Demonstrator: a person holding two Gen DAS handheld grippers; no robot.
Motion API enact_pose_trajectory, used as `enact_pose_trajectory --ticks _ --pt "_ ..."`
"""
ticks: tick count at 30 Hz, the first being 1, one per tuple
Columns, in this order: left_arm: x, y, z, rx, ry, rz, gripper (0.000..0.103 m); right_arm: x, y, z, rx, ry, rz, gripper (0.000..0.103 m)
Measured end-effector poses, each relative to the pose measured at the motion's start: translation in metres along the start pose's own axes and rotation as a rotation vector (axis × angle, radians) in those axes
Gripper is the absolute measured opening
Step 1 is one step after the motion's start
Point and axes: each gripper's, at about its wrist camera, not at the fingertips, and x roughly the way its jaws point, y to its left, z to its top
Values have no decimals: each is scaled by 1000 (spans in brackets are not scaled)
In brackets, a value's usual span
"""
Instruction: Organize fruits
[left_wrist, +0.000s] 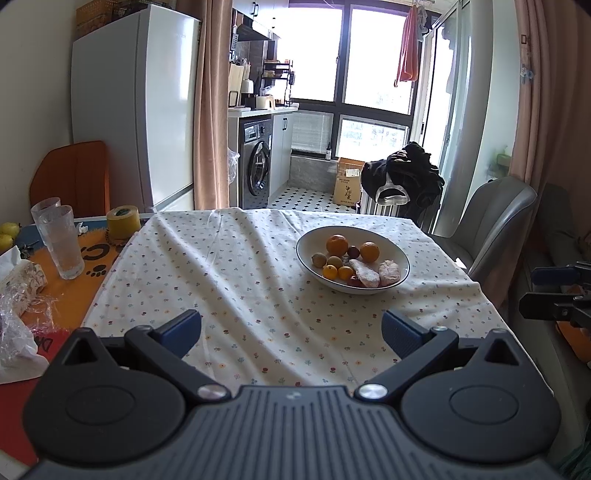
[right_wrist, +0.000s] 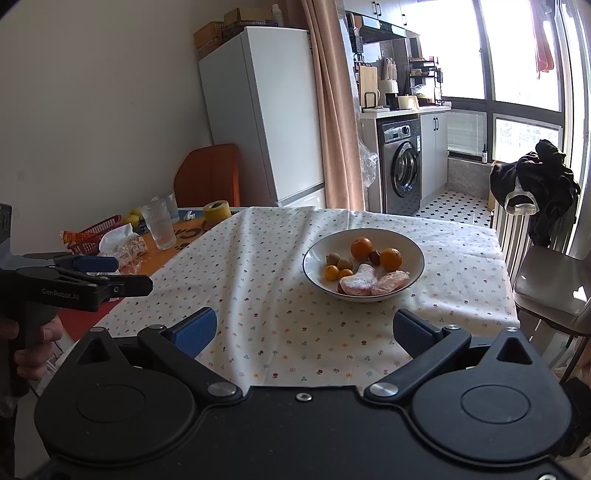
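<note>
- Nearest to me, the left gripper (left_wrist: 291, 332) hung low over the near edge of the table, its blue-padded fingers (left_wrist: 181, 326) spread wide with only cloth between them
- The right gripper (right_wrist: 306, 334) hovered beside it, just as widely spread and just as empty (from the left camera only its tips showed, at the far right edge)
- A hand (right_wrist: 27, 343) was wrapped round the left tool's handle, seen from the right camera
- Under both lay the flowered tablecloth (left_wrist: 258, 295), rumpled into long folds running toward the far side
- Further out, right of centre, sat the white bowl (left_wrist: 306, 240) with every fruit I could see on the cloth already in it: two oranges (left_wrist: 337, 244), a dark plum (left_wrist: 353, 252), two greenish kiwis (left_wrist: 319, 259), two small yellow-orange citrus (left_wrist: 330, 272), something red mostly hidden, and two pink wrapped pieces (left_wrist: 364, 273) at the front
- That would fit fruit gathered in and the job finished, or a full bowl waiting to be sorted out; I could not tell which
- Off to the left, well apart, stood the stacked glasses (left_wrist: 61, 240), a roll of yellow tape (left_wrist: 123, 221) and some yellow-green fruit (left_wrist: 8, 234) at the table's far corner
- My worry: the round fruit lay heaped loosely, so a nudge might roll one over the shallow rim; a gripper dragging a fold could tug the bowl; the film wrapping looked slippery for the pads
</note>
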Motion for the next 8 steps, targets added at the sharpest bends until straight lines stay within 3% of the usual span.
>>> enact_pose_trajectory --ticks 8 --pt "1 0 -1 3 1 -5 103 1 0 -1 2 4 -3 103"
